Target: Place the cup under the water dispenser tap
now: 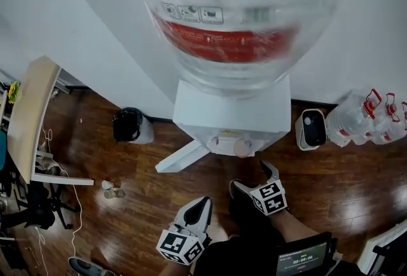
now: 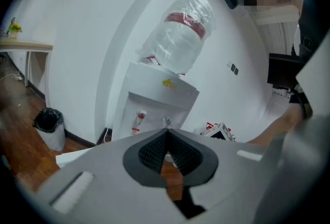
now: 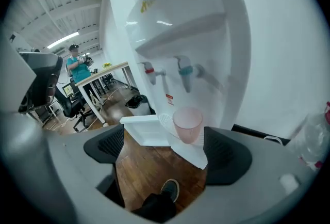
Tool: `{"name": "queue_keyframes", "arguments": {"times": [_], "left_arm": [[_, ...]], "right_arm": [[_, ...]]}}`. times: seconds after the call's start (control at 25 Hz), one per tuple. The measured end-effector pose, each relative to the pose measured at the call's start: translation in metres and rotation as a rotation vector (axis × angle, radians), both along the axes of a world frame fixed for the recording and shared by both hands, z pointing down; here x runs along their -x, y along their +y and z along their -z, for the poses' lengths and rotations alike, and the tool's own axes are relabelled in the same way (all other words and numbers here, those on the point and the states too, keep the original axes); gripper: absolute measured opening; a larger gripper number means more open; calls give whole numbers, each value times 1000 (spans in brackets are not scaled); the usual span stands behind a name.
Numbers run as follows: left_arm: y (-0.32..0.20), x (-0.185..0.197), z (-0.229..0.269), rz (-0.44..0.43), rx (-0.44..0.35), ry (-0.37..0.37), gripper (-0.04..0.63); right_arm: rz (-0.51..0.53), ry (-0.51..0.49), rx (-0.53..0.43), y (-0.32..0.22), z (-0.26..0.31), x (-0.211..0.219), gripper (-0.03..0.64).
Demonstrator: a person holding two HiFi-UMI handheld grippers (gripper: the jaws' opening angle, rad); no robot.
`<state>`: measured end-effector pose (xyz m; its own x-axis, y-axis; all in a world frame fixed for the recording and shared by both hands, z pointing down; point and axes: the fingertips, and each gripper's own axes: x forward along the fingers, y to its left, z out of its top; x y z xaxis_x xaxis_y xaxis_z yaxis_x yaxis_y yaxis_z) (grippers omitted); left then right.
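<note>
A translucent pink cup [image 3: 187, 124] stands upright on the dispenser's drip tray [image 3: 166, 121], below the blue tap [image 3: 184, 74] and to the right of the red tap [image 3: 153, 72]. In the head view the cup [image 1: 243, 147] sits at the front of the white water dispenser [image 1: 222, 116], under the big bottle [image 1: 235, 20]. My right gripper [image 3: 165, 148] is open and empty, drawn back from the cup, which stands beyond its fingertips. It shows in the head view as well, right gripper [image 1: 250, 177]. My left gripper [image 1: 202, 206] is shut on nothing, with the jaws together at left gripper [image 2: 166, 149].
A black bin [image 1: 130, 124] stands left of the dispenser. A white panel [image 1: 181, 157] lies on the wooden floor beside it. Spare water bottles [image 1: 372, 119] and a small white appliance [image 1: 311, 128] are at the right. A desk [image 1: 28, 116] and small cups [image 1: 113, 191] are at the left.
</note>
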<state>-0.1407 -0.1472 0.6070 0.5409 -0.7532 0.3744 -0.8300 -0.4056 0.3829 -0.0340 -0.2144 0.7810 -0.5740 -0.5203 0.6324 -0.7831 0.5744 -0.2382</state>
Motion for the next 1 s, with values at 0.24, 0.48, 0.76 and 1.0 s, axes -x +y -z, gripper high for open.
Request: {"name": "queue_keyframes", "arguments": {"times": [0.24,0.48,0.76,1.0], "left_arm": [[75,0,75,15,0,-12,0],[137,2,124,40,-76,-29,0],[213,-9,167,72,-145,-12,0],[256,-4,197,83,-210,-32,0]], "right_arm": [[27,-30,-12,58,94,0,480],[36,-46,-93,102,176,-7,465],[25,-123,-170,183,267,-20,408],[49,-155,-223,240,330,-28,302]]}}
